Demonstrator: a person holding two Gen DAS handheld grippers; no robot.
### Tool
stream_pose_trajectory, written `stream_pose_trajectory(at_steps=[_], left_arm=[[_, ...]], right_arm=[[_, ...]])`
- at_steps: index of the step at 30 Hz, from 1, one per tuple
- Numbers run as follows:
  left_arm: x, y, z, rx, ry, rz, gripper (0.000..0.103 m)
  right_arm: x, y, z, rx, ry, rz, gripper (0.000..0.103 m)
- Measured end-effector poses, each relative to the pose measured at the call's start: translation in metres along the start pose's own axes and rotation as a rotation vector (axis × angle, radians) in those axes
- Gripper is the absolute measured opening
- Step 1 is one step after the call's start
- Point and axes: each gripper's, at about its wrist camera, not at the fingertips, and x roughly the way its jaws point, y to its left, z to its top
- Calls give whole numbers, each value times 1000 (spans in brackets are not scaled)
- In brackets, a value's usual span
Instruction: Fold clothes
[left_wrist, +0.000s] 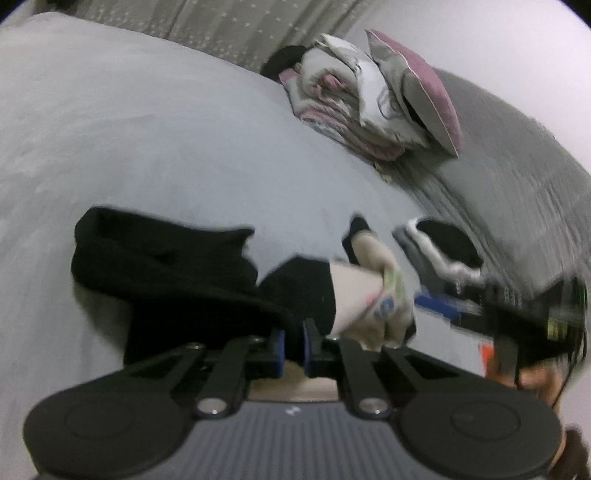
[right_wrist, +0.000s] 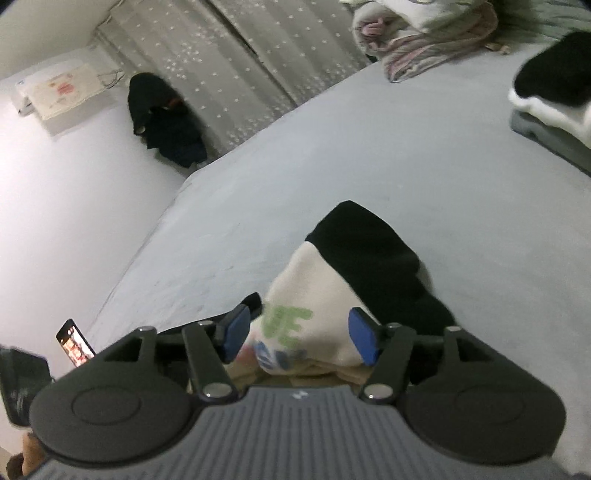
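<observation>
- Left gripper (left_wrist: 294, 345): blue-padded jaws drawn close, pinching a fold of black fabric at 6 o'clock of the left wrist view.
- Black-and-cream garment with green and blue printed lettering (left_wrist: 207, 269): lies on the pale grey bedsheet (left_wrist: 166, 140), black part running toward 9 o'clock, cream part toward 3 o'clock.
- Right gripper (right_wrist: 301, 338): blue pads spread wide either side of the cream printed section (right_wrist: 295, 295); whether the pads touch the cloth cannot be told.
- Stack of folded black, white and grey clothes (right_wrist: 554, 107): at 2 o'clock of the right wrist view, apart from the garment.
- Pink-and-grey pile of bedding and pillows (left_wrist: 369, 99): at 1 o'clock, far edge of the bed.
- Lit phone screen (right_wrist: 75, 342): at 8 o'clock, off the bed.
</observation>
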Motion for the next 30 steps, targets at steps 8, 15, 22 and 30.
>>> stream_pose_trajectory(at_steps=[8, 15, 22, 30], left_arm=[[-3, 8, -42, 23, 92, -8, 8], [-16, 15, -42, 45, 128, -25, 8], [-43, 15, -23, 45, 43, -43, 27], [-16, 10, -1, 7, -16, 64, 66]], right_arm=[[27, 12, -1, -47, 4, -33, 63], [42, 14, -8, -161, -4, -106, 63], [45, 0, -20, -195, 28, -111, 63], [41, -16, -37, -158, 100, -81, 65]])
